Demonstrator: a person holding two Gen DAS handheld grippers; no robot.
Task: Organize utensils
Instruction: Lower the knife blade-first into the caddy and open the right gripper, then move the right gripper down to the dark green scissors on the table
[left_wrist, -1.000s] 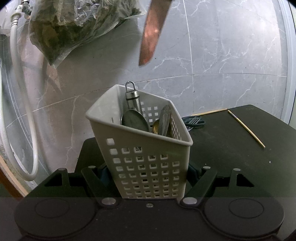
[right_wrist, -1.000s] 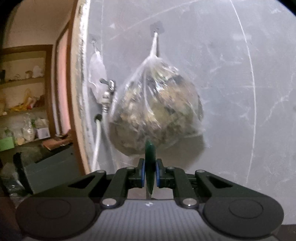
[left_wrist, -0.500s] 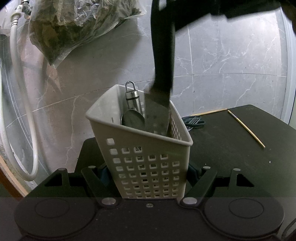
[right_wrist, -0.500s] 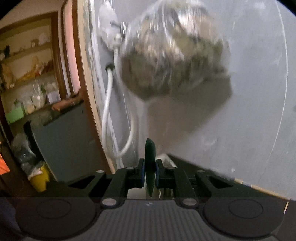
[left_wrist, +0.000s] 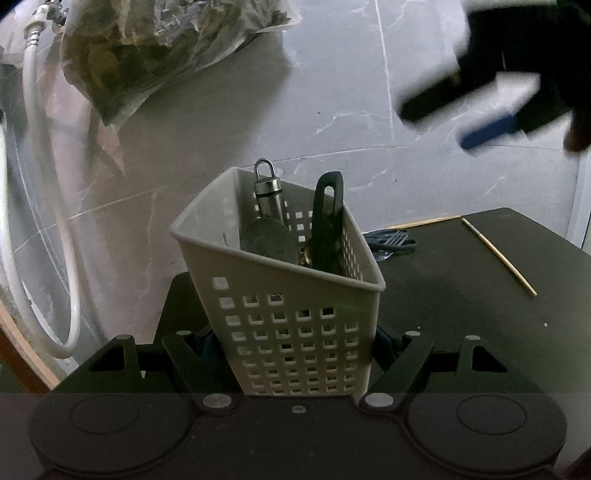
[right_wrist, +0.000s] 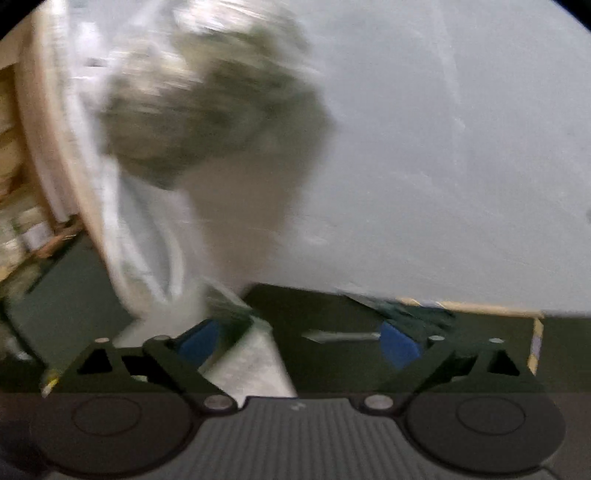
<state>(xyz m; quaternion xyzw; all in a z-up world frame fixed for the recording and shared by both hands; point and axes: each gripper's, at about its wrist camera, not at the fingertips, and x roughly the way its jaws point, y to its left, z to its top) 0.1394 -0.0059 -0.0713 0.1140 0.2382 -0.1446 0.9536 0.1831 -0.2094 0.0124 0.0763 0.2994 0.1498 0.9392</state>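
My left gripper (left_wrist: 295, 343) is shut on a white perforated utensil basket (left_wrist: 288, 295) standing on the dark table (left_wrist: 461, 295). Inside the basket stand a black-handled knife (left_wrist: 327, 221), a steel utensil with a ring top (left_wrist: 266, 192) and a round spoon bowl (left_wrist: 269, 240). My right gripper (right_wrist: 299, 339) is open and empty; it shows blurred at the upper right of the left wrist view (left_wrist: 476, 107), above and to the right of the basket. The basket shows blurred in the right wrist view (right_wrist: 247, 354).
A fork with a dark handle (left_wrist: 391, 240) lies on the table behind the basket. Two thin wooden sticks (left_wrist: 498, 256) lie at the back right. A plastic bag of greens (left_wrist: 155, 48) hangs on the marble wall, with a white hose (left_wrist: 40, 206) at the left.
The right gripper lowered the knife into the basket, opened, and pulled away up and to the right. The knife now stands in the basket. The left gripper has not moved.
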